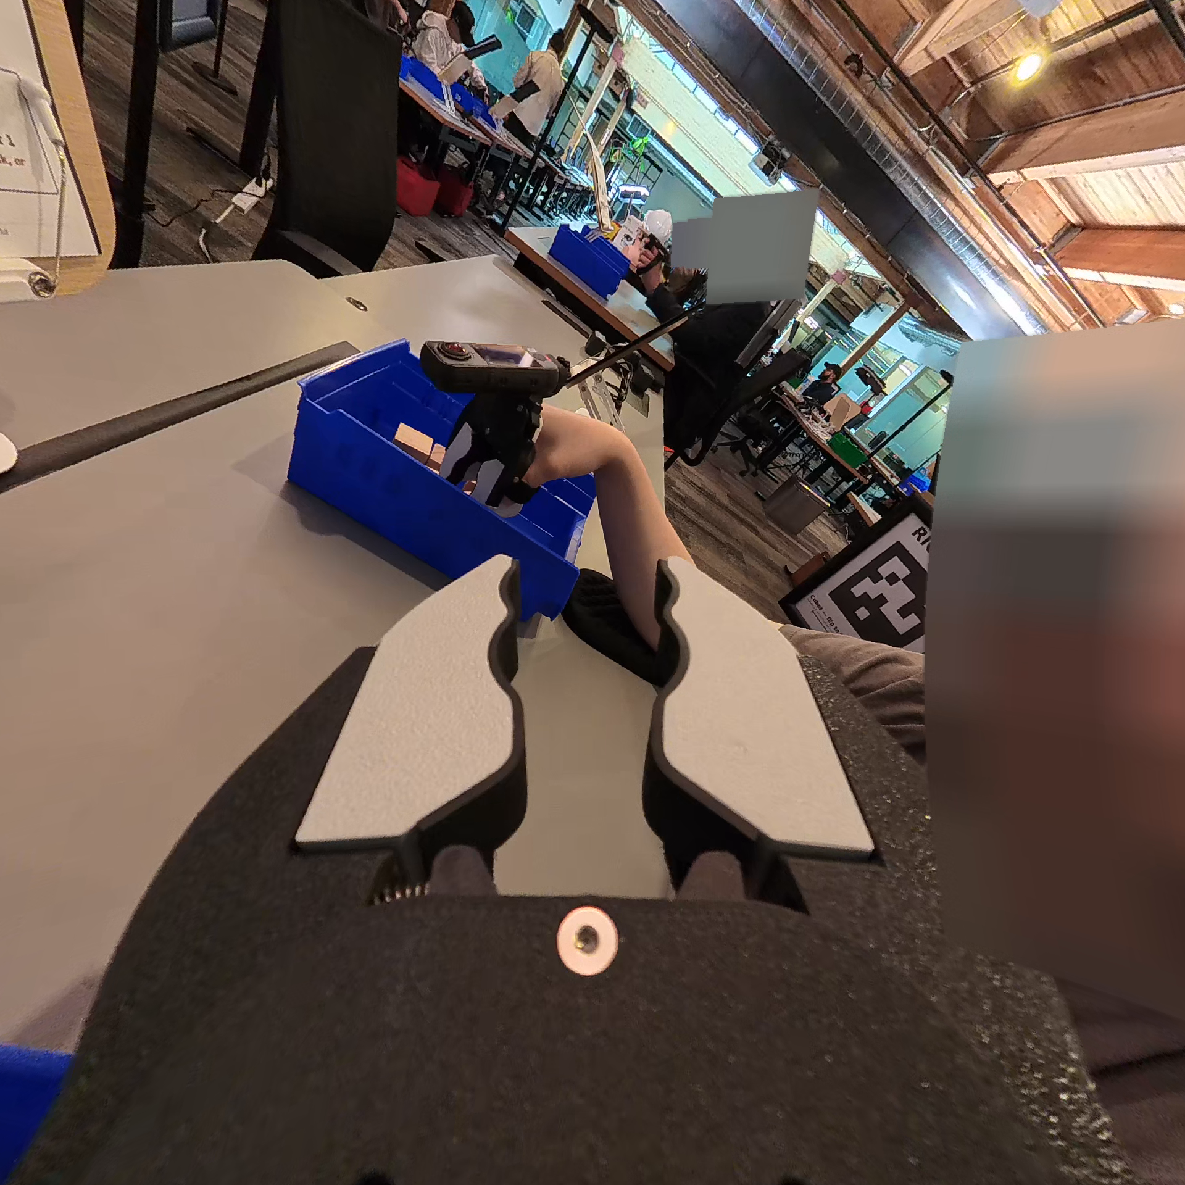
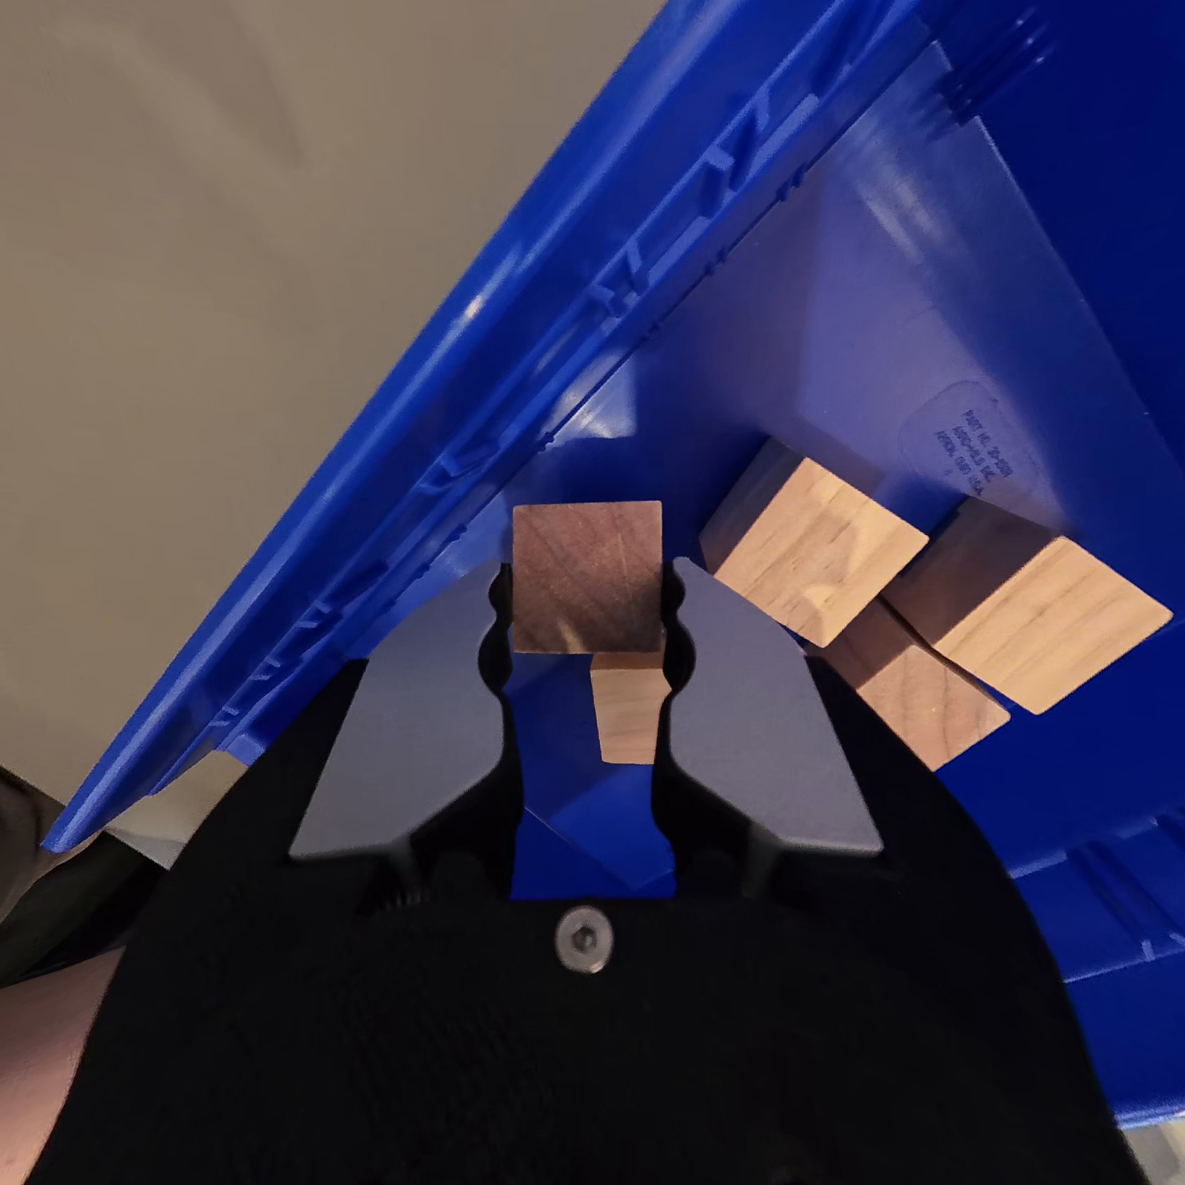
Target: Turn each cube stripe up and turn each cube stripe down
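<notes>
In the right wrist view my right gripper (image 2: 587,577) is inside a blue bin (image 2: 865,308), shut on a wooden cube (image 2: 587,574) whose dark face points at the camera. A light cube (image 2: 625,712) lies below it, partly hidden by the fingers. Several more cubes lie to the right: a light one (image 2: 814,545), one with dark and light halves (image 2: 1026,615) and a darker one (image 2: 923,705). In the left wrist view my left gripper (image 1: 587,577) is open and empty above the grey table (image 1: 160,609). The right gripper (image 1: 487,474) shows farther off, reaching into the bin (image 1: 410,500).
A person's forearm (image 1: 609,487) reaches to the bin from the right. A black pad (image 1: 603,615) lies on the table just beyond my left fingers. A framed marker sign (image 1: 878,590) stands at the right. Other worktables, bins and people fill the room behind.
</notes>
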The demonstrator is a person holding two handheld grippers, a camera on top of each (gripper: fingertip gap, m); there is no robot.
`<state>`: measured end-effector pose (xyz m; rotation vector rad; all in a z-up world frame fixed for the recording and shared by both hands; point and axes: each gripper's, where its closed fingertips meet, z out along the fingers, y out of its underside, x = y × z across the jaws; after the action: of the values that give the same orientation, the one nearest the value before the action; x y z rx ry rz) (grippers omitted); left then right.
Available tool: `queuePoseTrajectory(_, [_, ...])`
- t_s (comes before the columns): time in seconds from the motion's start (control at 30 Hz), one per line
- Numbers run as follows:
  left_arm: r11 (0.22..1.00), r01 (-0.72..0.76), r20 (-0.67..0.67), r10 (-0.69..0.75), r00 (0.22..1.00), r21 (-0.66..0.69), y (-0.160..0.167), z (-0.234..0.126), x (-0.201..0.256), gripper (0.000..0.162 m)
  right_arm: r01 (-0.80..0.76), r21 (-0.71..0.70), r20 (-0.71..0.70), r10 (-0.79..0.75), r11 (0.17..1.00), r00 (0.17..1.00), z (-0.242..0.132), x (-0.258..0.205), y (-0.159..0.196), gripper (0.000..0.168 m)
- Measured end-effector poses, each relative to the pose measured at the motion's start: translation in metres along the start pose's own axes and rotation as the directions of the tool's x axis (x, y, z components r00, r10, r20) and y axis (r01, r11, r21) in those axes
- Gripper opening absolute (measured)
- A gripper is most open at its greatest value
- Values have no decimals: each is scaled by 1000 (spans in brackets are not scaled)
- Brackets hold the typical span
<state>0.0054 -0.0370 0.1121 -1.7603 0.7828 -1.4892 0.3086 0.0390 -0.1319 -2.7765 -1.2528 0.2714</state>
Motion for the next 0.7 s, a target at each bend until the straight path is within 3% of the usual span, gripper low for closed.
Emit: queuePoseTrajectory(0.7, [1000,6,4,-6,1000,-15,3,5,-2,39,83,-13,-3,-83,996,997,7,3,5,46])
